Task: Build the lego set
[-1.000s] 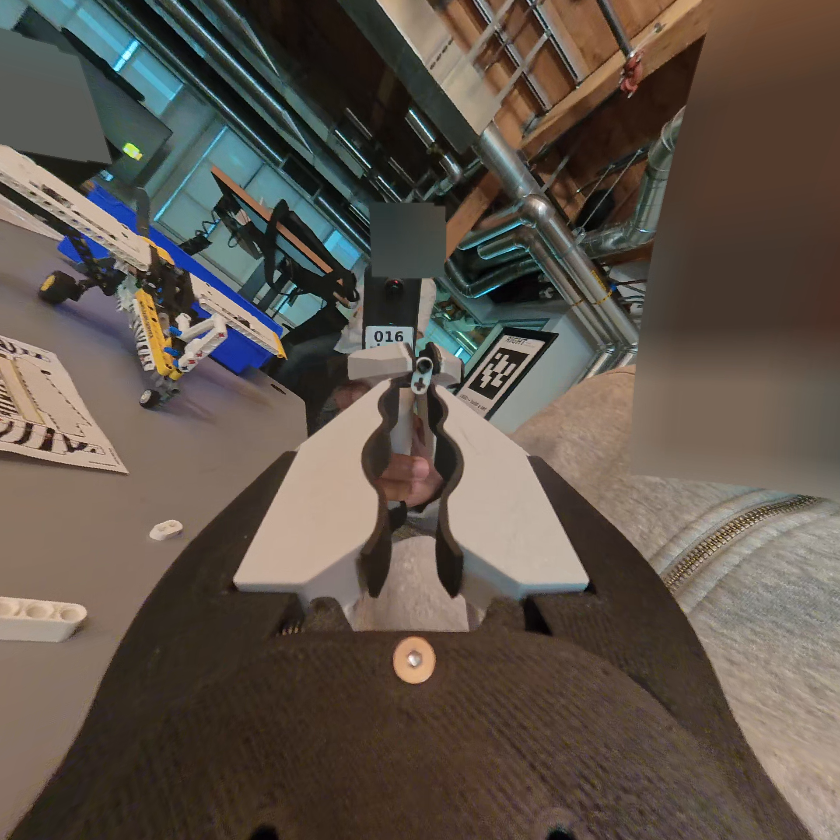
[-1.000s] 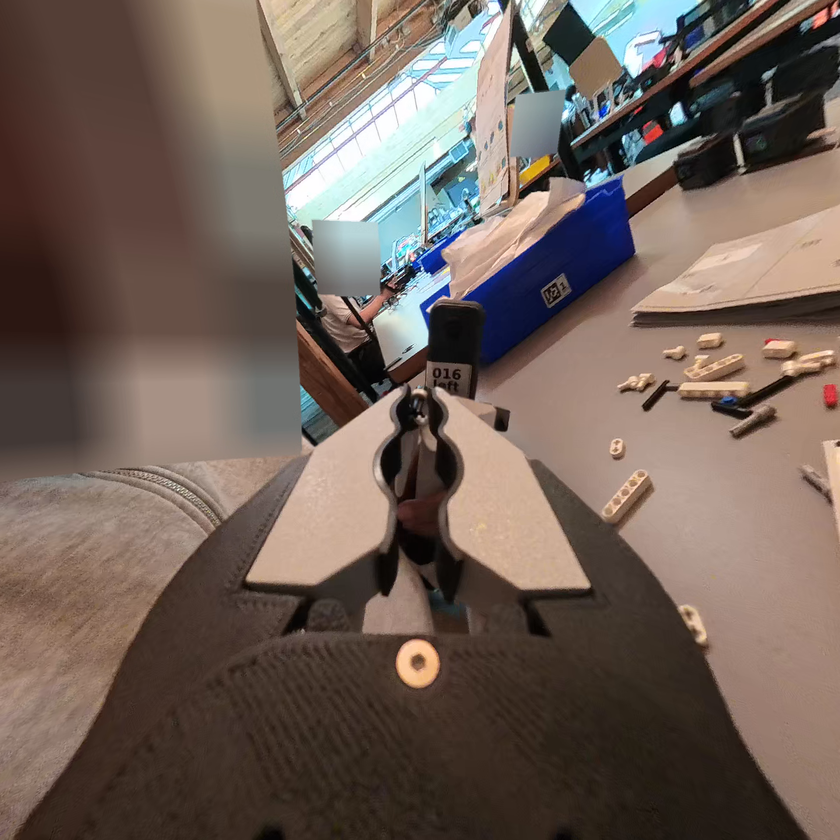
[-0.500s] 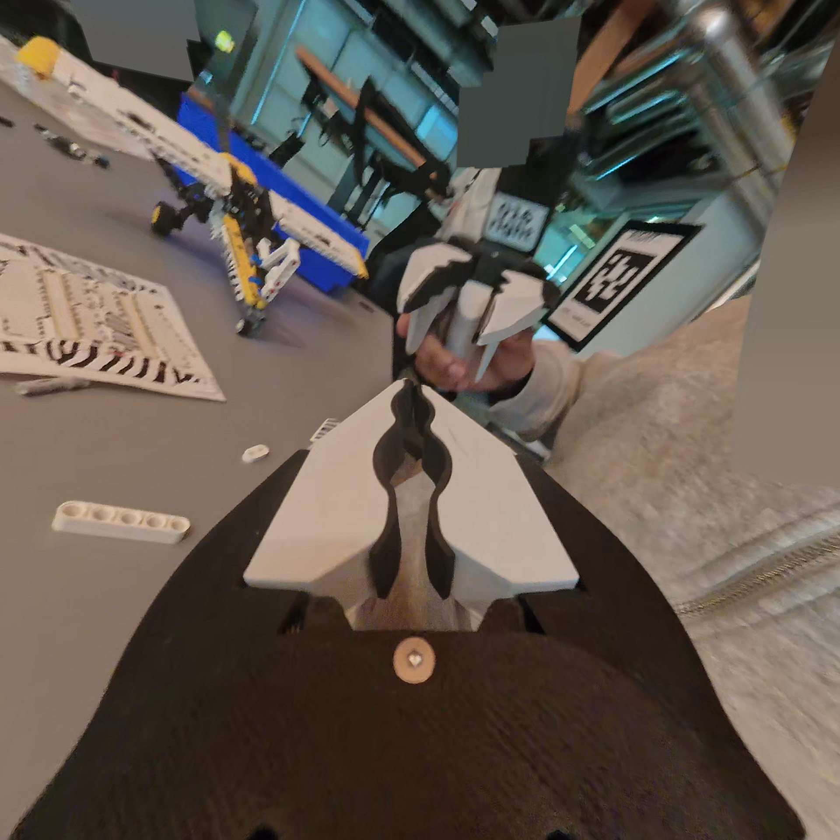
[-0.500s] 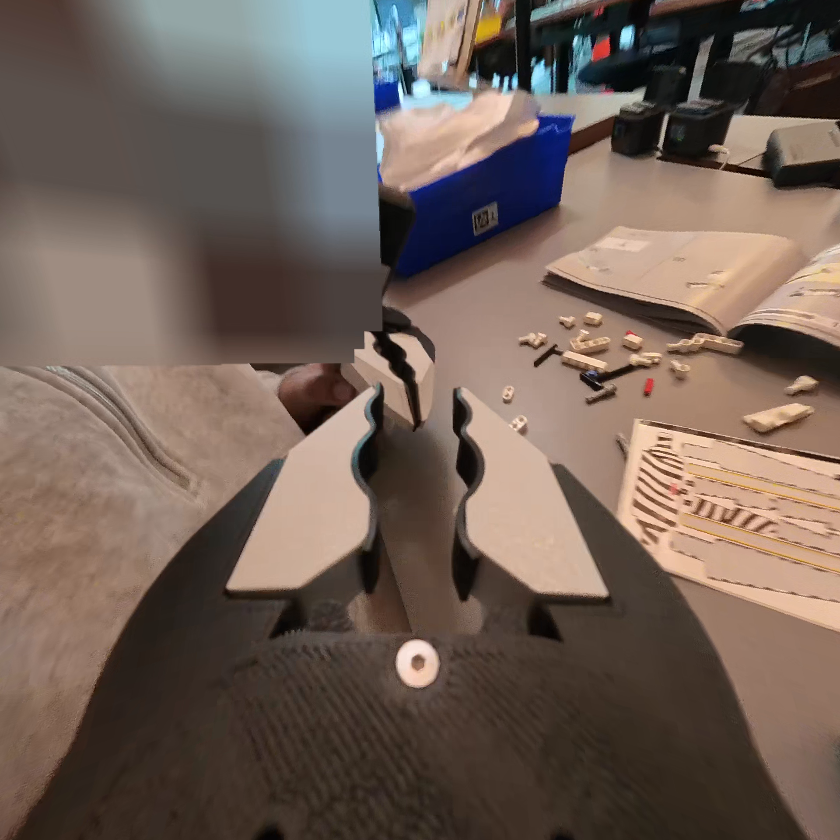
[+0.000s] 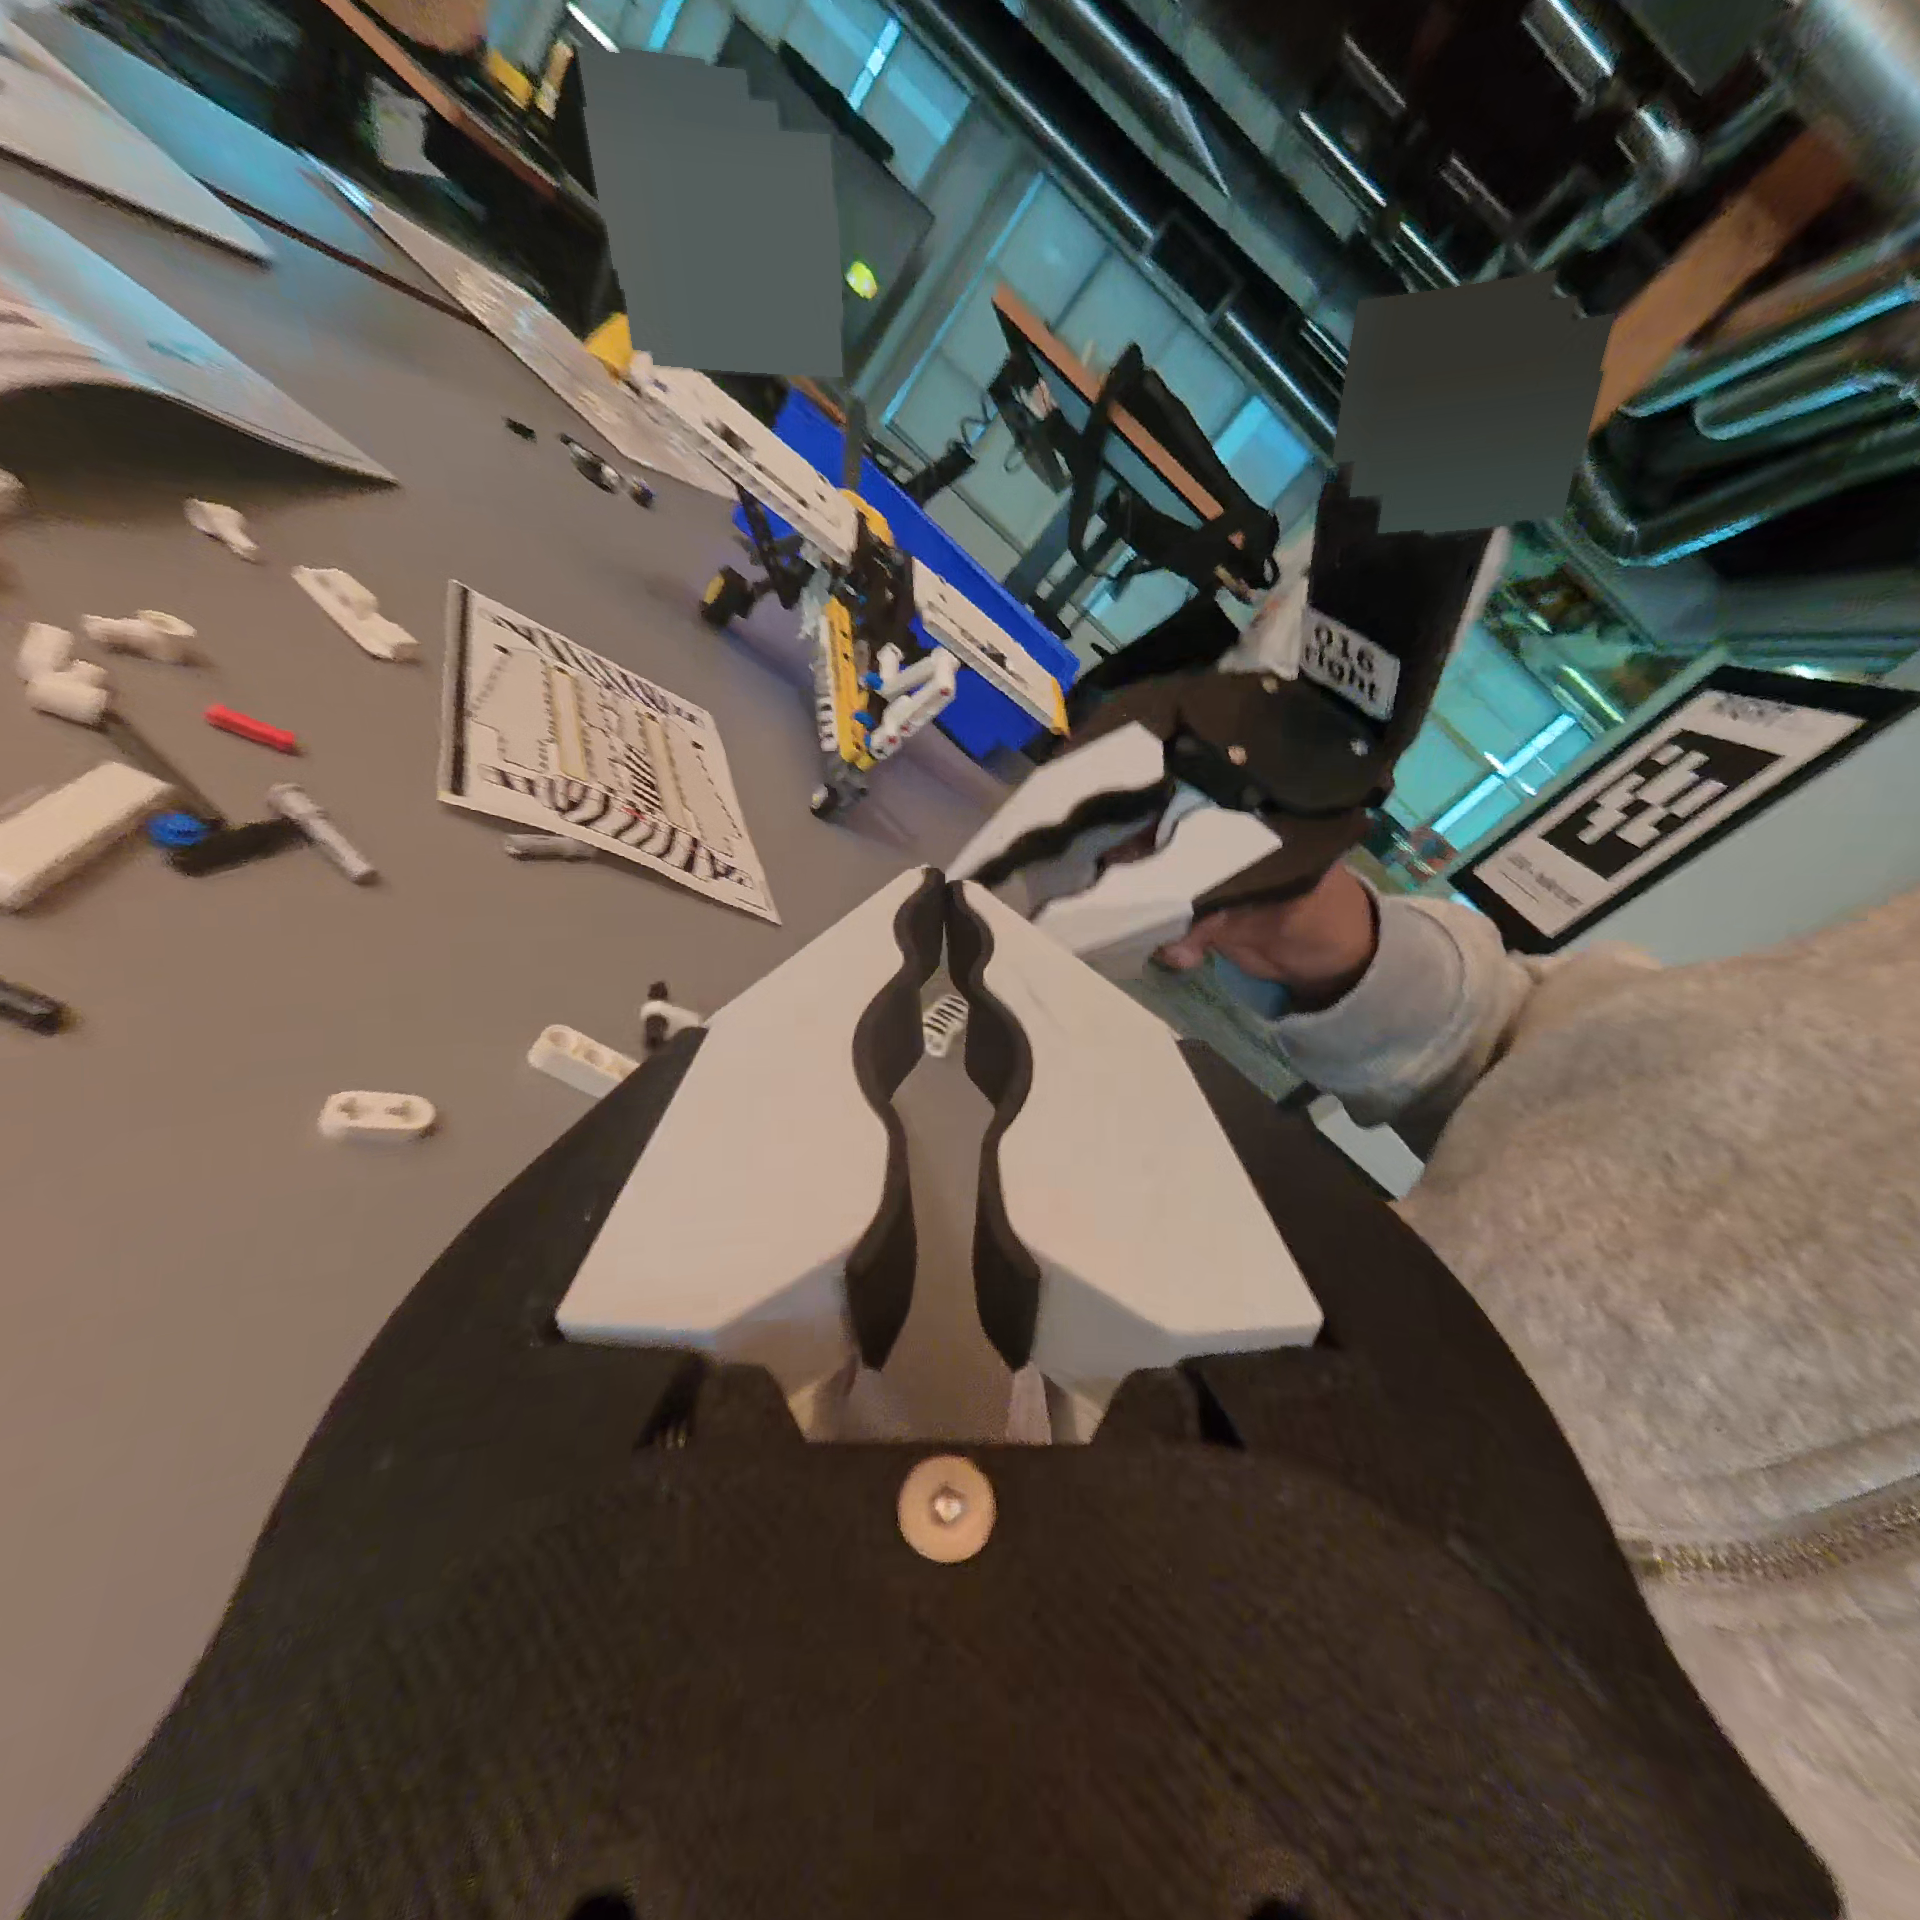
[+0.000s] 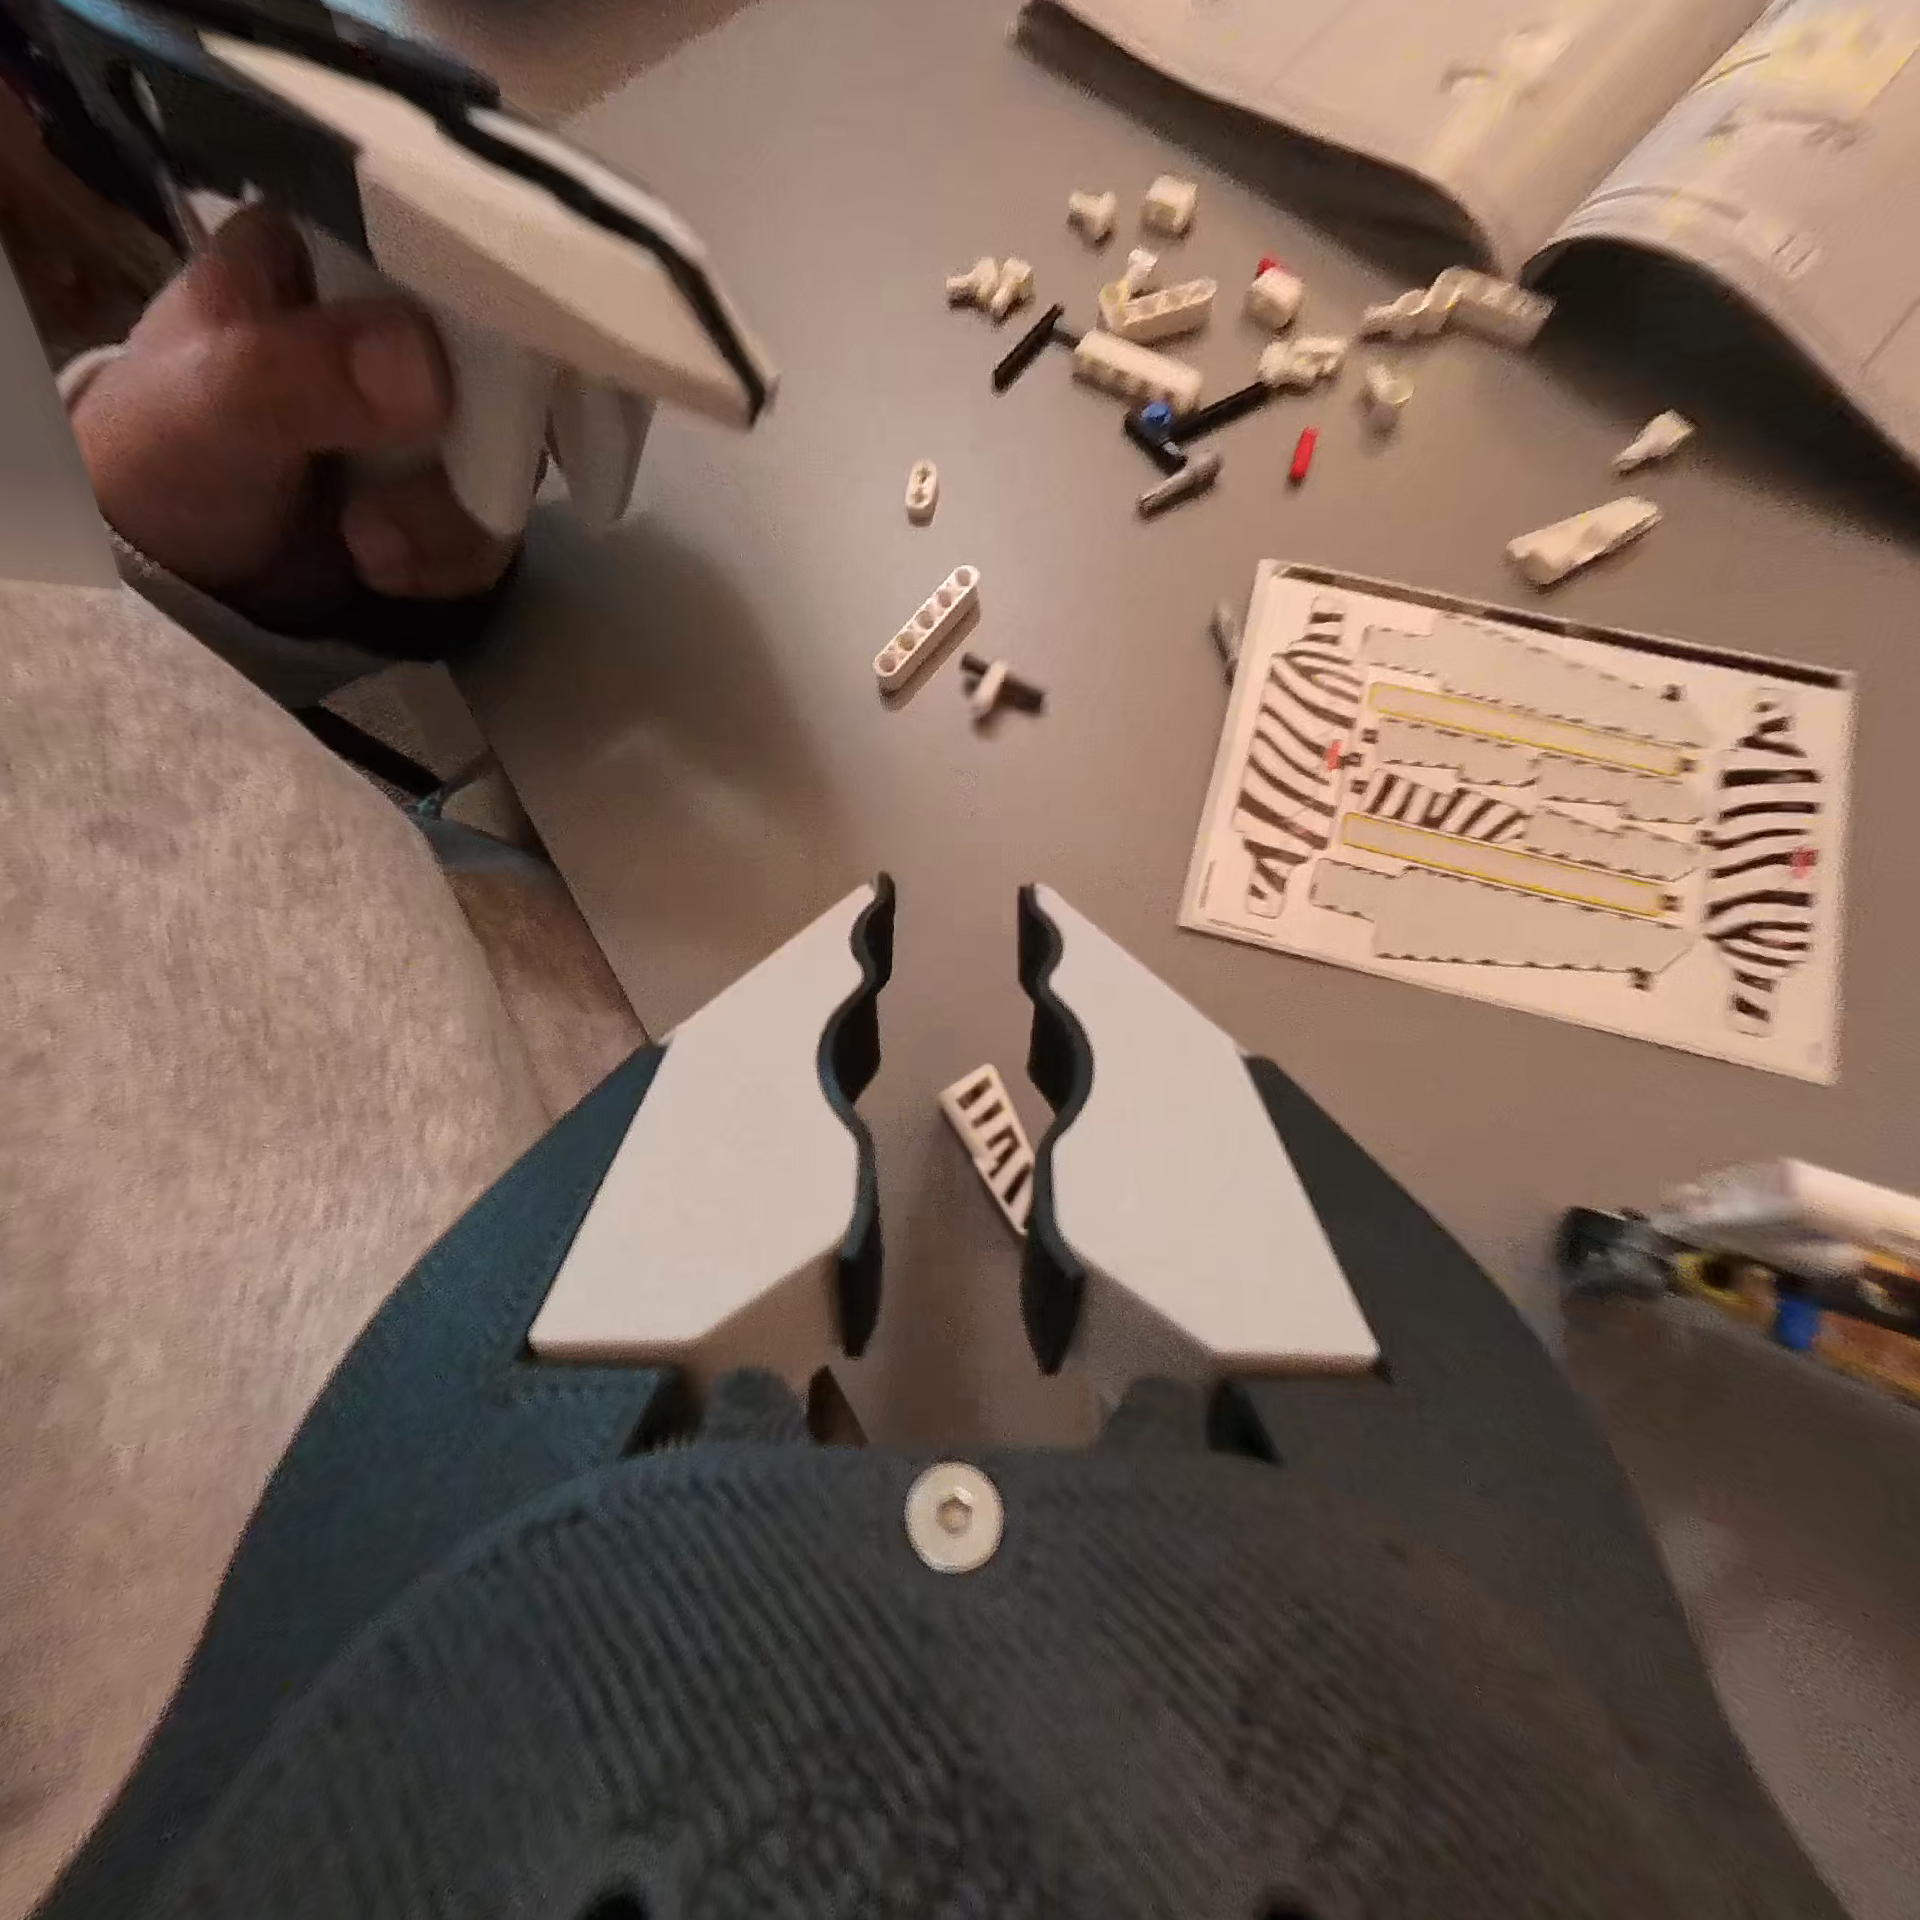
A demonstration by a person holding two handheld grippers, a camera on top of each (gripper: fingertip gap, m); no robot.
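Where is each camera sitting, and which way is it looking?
Left wrist view: sits on the left gripper, shut, looking low across the grey table at the lego model; the right hand shows.
Right wrist view: sits on the right gripper, open, looking down at the table; the left hand shows.
Shared: sticker sheet, white beam, grey sweater.

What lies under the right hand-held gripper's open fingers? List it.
A small striped sticker piece lies flat on the grey table beneath the right hand-held gripper; its right edge is hidden by the right finger.
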